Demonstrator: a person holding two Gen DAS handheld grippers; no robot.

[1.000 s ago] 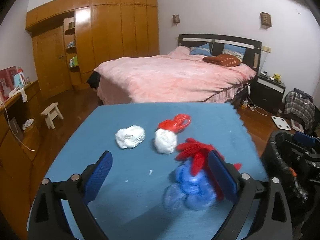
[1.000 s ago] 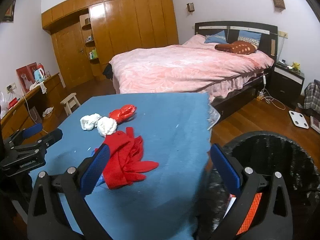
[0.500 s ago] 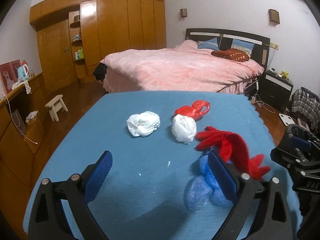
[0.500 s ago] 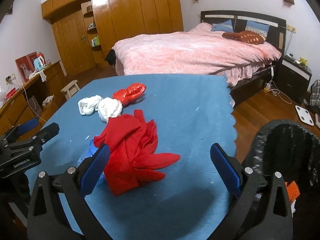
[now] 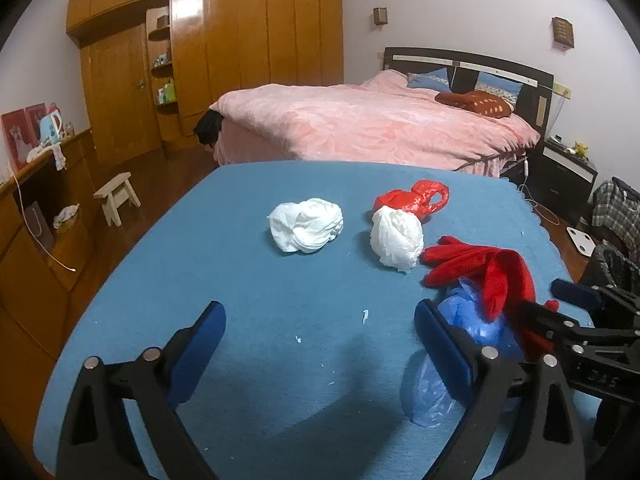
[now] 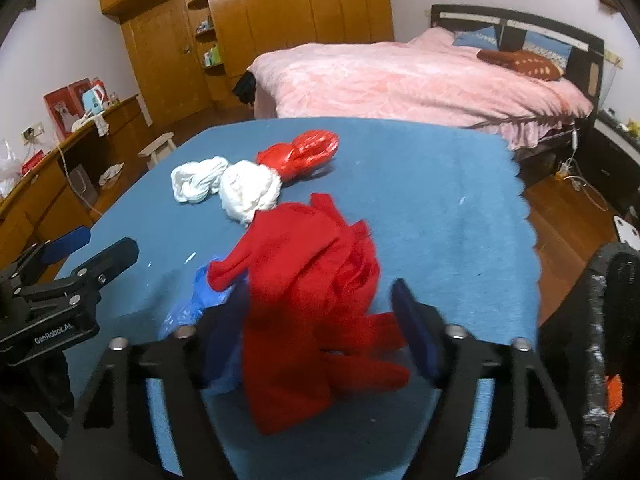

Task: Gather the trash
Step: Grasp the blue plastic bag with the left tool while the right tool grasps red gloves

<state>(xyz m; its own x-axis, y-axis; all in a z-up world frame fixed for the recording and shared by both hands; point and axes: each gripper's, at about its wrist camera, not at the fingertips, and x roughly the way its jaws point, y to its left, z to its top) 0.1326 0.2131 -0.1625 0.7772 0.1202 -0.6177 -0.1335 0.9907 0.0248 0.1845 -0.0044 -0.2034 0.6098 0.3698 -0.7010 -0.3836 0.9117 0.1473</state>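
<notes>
Red crumpled cloth [image 6: 312, 304] now between right gripper [image 6: 320, 332] jaws, just been closing, pads not clearly pressing; left gripper [image 5: 320, 344] apart over blue bench [image 5: 248, 280]. Grasp imminent.

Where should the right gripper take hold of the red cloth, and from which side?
Grip the bunched middle of the red cloth, from above and the near side. It is thickest there, and the right gripper, jaws just closing, already straddles it; the loose strips would slip.

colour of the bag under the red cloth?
Translucent blue bag; it shows best in the left wrist view.
</notes>
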